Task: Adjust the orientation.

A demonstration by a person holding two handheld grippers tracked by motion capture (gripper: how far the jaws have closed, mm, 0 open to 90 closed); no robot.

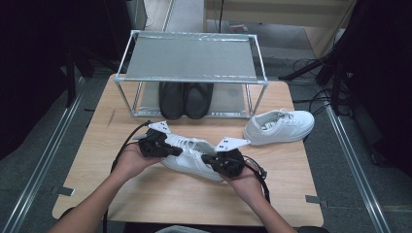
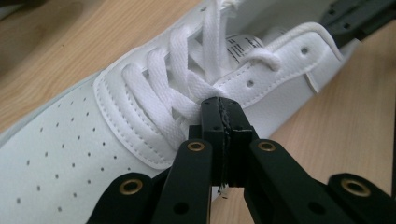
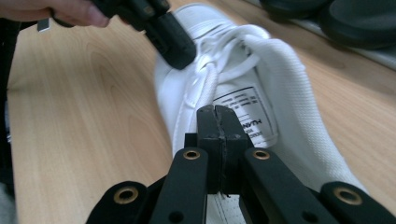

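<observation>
A white lace-up sneaker (image 1: 192, 156) lies on its side on the wooden table (image 1: 160, 199), between my two hands. My left gripper (image 1: 179, 151) is shut, its tips pressed into the shoelaces (image 2: 154, 88) over the shoe's upper (image 2: 70, 154). A small white bit of lace pokes out low between its jaws. That gripper (image 3: 176, 49) also reaches the laces in the right gripper view. My right gripper (image 1: 205, 158) is shut with nothing seen between its jaws. Its tips (image 3: 216, 111) hover over the tongue label of the sneaker (image 3: 285, 88).
A second white sneaker (image 1: 279, 127) stands upright at the table's right. A metal-framed shoe rack (image 1: 189, 56) fills the back, with a pair of black shoes (image 1: 185, 99) on its lower shelf. Bare wood lies along the table's near edge and left side.
</observation>
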